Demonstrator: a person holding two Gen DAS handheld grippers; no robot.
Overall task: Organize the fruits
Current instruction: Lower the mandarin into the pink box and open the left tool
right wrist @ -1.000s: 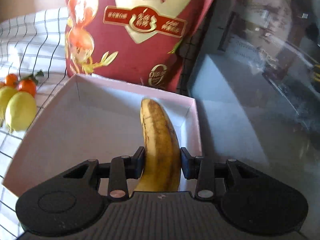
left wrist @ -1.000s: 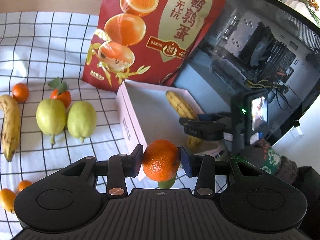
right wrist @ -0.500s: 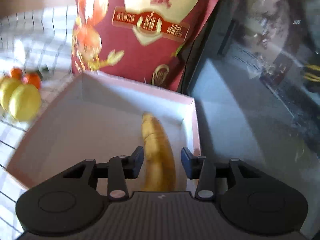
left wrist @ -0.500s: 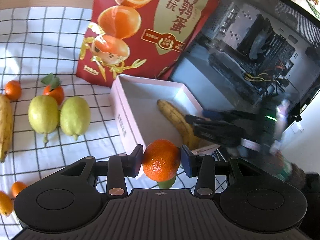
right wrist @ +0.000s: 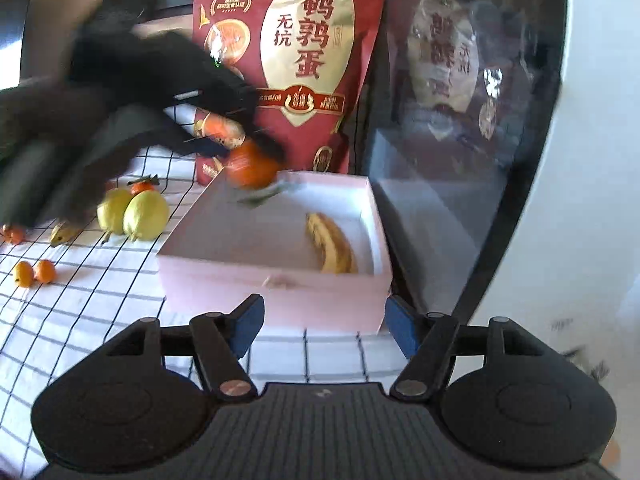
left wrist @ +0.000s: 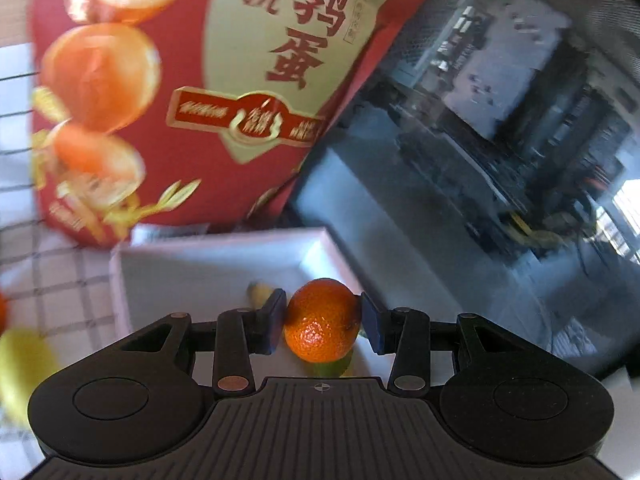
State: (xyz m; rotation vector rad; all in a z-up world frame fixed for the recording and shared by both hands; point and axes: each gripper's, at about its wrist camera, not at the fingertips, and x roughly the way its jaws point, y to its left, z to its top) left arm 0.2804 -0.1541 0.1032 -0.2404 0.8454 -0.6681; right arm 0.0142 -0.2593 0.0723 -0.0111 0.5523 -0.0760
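My left gripper point(left wrist: 323, 326) is shut on a mandarin point(left wrist: 322, 320) with a green leaf under it, held above the pink box point(left wrist: 132, 320). In the right wrist view the left gripper point(right wrist: 256, 160) shows blurred, with the mandarin point(right wrist: 251, 168) over the far left corner of the box point(right wrist: 276, 294). A banana point(right wrist: 331, 248) lies in the box at its right side. My right gripper point(right wrist: 324, 324) is open and empty, just in front of the box's near wall.
A red snack bag point(right wrist: 296, 72) stands behind the box, and a dark glass panel point(right wrist: 460, 140) to its right. Two yellow-green pears point(right wrist: 134, 214), a small mandarin point(right wrist: 142, 187), a second banana's tip point(right wrist: 64, 234) and kumquats point(right wrist: 34, 273) lie on the checked cloth point(right wrist: 80, 320) to the left.
My right gripper let go of the banana in the box, opened wide and drew back to in front of it. My left gripper carried the mandarin forward over the box.
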